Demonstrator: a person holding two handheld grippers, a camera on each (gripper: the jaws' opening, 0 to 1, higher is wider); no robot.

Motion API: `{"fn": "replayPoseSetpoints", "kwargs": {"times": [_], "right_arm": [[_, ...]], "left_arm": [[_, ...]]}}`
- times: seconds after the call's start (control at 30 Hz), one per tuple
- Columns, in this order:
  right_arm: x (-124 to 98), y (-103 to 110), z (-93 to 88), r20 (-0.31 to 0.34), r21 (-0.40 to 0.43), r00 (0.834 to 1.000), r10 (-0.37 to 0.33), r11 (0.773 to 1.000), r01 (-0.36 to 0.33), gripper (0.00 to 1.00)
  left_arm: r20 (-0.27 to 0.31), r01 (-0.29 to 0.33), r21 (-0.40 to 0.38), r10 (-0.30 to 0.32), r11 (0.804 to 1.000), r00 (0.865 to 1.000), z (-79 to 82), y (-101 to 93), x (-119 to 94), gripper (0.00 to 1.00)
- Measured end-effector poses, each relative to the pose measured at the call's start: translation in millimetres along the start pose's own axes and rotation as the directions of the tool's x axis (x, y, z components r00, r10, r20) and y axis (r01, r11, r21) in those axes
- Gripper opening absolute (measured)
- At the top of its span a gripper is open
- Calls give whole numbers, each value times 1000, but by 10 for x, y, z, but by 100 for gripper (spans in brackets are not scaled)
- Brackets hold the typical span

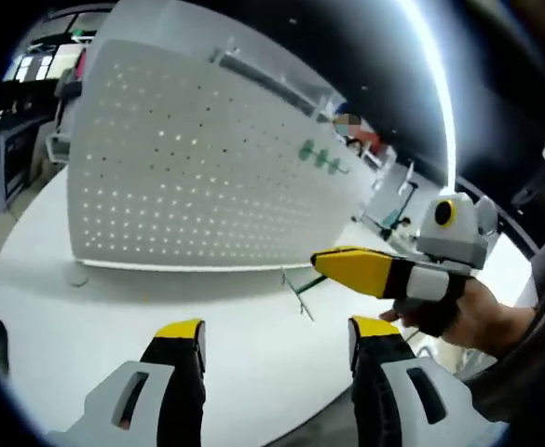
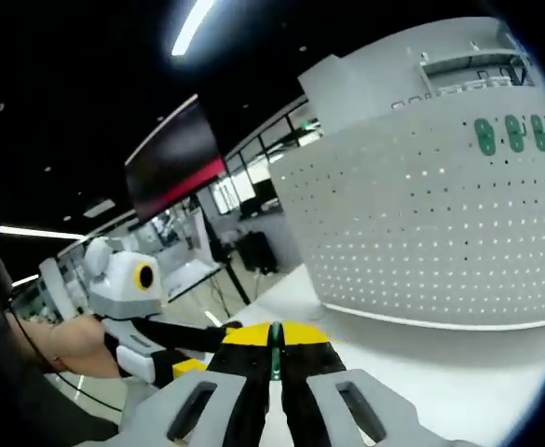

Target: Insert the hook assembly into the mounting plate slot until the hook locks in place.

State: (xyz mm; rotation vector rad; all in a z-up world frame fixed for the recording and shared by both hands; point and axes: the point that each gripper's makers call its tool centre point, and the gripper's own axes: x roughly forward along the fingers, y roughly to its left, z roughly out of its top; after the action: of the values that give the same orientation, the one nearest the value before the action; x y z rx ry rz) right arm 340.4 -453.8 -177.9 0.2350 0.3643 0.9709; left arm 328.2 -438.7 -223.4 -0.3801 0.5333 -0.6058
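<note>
Hook (image 1: 297,289) held before white pegboard (image 1: 197,168)

My left gripper (image 1: 277,340), grey body w/ yellow-and-black tips, has its jaws spread wide apart, nothing between them. My right gripper (image 2: 274,343), same build, has its jaws pressed together on a thin green-tinted metal hook rod (image 2: 275,358). In the left gripper view the right gripper (image 1: 351,268) comes in from the right, my hand (image 1: 468,317) wrapped round its handle.
</note>
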Motion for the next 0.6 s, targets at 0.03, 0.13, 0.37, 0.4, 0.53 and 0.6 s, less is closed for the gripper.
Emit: {"fn": "replayPoseSetpoints", "kwargs": {"times": [0.03, 0.13, 0.37, 0.4, 0.53, 0.6], "right_arm": [[7, 30, -5, -2, 1, 1000, 7, 1000, -7, 0], [15, 144, -16, -2, -9, 1000, 29, 1000, -29, 0], [13, 291, 70, 28, -63, 998, 53, 997, -52, 0], [14, 307, 80, 30, -82, 998, 55, 995, -52, 0], [9, 347, 107, 40, -115, 998, 58, 992, -53, 0], [9, 349, 117, 36, -201, 998, 44, 979, -36, 0]], "left_arm": [[4, 4, -8, -4, 1000, 1000, 4, -4, -3, 61], [25, 17, -32, -16, 999, 1000, 37, -24, -16, 55], [77, 101, -97, -93, 990, 993, 77, -126, -44, 38], [91, 113, -109, -104, 988, 990, 91, -138, -52, 35], [106, 137, -122, -125, 983, 987, 113, -160, -80, 23], [110, 146, -123, -133, 982, 985, 125, -161, -92, 17]]}}
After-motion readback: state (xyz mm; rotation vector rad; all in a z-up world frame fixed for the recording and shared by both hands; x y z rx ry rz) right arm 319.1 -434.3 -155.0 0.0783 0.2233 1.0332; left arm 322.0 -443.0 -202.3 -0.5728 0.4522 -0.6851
